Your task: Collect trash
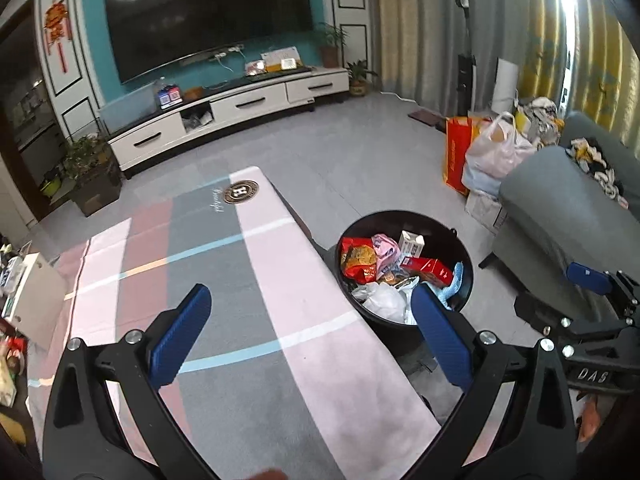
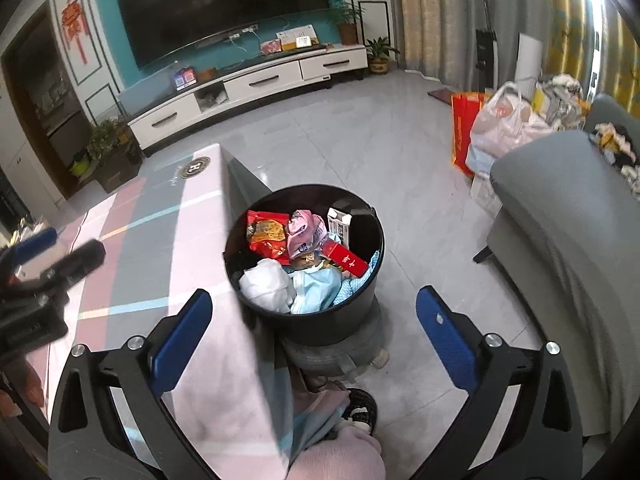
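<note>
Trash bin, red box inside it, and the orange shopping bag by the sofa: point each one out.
trash bin (image 2: pixel 256 204): right wrist view, on the far black rim.
red box (image 2: pixel 346 258): right wrist view, on its top face, among the trash.
orange shopping bag (image 1: pixel 456 152): left wrist view, on its front panel.

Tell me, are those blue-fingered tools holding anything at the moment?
Nothing is held. The left tool and the right tool are both open and empty; the trash already lies in the black bin.
</note>
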`<state>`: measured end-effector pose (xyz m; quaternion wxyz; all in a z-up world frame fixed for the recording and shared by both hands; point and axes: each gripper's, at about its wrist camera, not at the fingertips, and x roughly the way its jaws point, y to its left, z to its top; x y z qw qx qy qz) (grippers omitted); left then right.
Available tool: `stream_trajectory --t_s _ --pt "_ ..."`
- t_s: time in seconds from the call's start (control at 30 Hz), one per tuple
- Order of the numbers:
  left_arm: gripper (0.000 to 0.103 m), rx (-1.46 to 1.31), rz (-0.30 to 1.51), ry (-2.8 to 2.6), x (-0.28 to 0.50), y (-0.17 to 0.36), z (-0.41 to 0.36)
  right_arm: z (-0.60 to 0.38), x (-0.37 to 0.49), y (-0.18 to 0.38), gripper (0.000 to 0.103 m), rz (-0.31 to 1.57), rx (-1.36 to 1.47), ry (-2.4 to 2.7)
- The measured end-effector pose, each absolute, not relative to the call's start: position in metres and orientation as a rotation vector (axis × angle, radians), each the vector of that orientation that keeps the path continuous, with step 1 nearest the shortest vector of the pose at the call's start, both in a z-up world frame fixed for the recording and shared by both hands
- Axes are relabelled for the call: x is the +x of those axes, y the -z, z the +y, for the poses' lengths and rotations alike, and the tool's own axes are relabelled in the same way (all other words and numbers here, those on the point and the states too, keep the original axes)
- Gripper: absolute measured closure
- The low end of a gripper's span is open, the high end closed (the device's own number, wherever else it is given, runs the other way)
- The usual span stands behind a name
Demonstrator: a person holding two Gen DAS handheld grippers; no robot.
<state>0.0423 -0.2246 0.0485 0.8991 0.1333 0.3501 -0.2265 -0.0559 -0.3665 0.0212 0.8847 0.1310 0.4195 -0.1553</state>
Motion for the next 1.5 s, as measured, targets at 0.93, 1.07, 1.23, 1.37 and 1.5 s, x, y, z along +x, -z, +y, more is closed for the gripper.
stream_trajectory --t_s 0.93,1.07,1.23,1.37,1.5 --pt "0.003 0.255 0.726 0.414 -0.012 -0.097 -0.182 -0.325 -0.094 -0.085 0.004 0.813 0.186 0.319" --pt "0.003 0.258 0.745 0.390 -0.010 -0.086 -0.180 -0.323 -0.092 -0.077 0.004 0.834 0.194 0.315" --pt "0.003 0.254 0.782 0.356 -0.006 -0.070 -0.174 -0.318 -0.089 -0.069 0.004 0.852 0.185 0.300" --pt "0.003 0.249 0.801 0.347 -0.003 -0.064 -0.170 -0.314 -0.087 -0.064 0.004 0.863 0.179 0.291" --pt "0.003 0.253 0.789 0.337 -0.004 -0.065 -0.169 -0.314 -0.086 -0.064 0.004 0.862 0.176 0.295"
